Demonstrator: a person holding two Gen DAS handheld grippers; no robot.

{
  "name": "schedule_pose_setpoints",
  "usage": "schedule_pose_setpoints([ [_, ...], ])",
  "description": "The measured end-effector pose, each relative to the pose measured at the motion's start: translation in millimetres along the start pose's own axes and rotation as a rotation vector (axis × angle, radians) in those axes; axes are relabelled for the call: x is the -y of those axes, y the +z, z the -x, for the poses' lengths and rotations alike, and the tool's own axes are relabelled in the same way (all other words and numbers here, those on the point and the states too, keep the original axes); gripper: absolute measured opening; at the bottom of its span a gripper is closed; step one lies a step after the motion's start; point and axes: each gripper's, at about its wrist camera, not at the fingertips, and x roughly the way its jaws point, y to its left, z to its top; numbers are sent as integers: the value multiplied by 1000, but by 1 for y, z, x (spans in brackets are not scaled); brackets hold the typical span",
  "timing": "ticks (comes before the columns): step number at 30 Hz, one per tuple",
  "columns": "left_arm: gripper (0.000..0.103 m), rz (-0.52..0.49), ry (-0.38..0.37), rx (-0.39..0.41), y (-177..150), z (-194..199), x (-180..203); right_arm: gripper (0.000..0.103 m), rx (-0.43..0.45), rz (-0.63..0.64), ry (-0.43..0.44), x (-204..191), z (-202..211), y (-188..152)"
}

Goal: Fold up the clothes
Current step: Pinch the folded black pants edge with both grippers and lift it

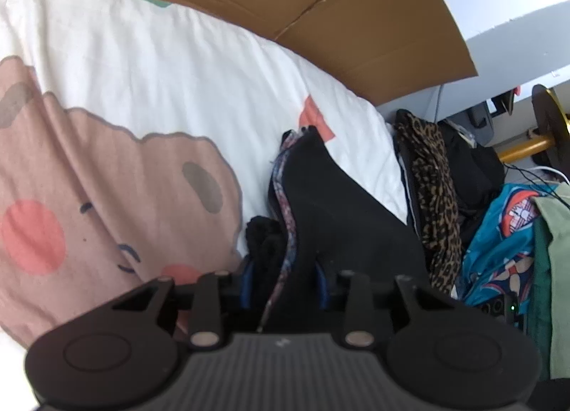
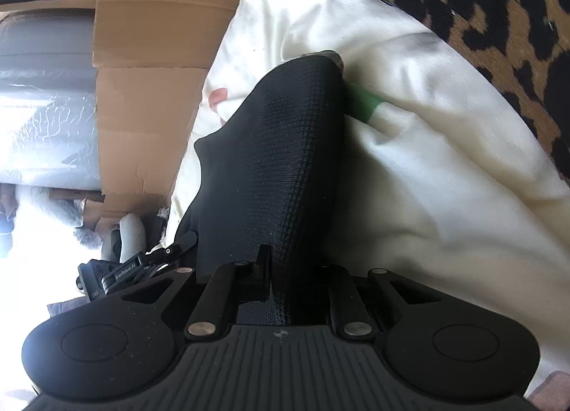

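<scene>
left wrist view looks down on a white quilt cover printed with a pinkish-brown cartoon bear, spread over the bed. the left gripper has its blue-lined fingers partly apart, closed on a folded bundle of black knit cloth with a mottled purple patterned layer; the bundle stands on edge on the quilt near its right edge. past that edge hangs a leopard-print garment and a blue patterned cloth. brown cardboard sheets lean behind the bed.

right wrist view shows the right gripper nearly closed, pinching a fold of the black knit cloth, which rises from its jaws over the white quilt, with leopard-print fabric at the upper right corner
</scene>
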Motion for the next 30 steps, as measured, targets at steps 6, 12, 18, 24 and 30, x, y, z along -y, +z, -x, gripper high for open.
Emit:
schedule_pose_setpoints([
  [6,64,30,-60,-39,6,-12,-6,41,10,-39,22,4,-2,3],
  [12,50,60,-88,-110,10,-24,-3,43,20,-45,45,3,-12,2],
  [18,34,-10,-7,-106,5,-21,13,11,5,-41,-7,-6,-21,2],
  [24,31,-46,61,-75,0,-7,32,8,15,24,-95,-37,-16,2],
  [30,31,-43,117,-36,-3,13,46,8,-4,77,-133,-63,-12,4],
])
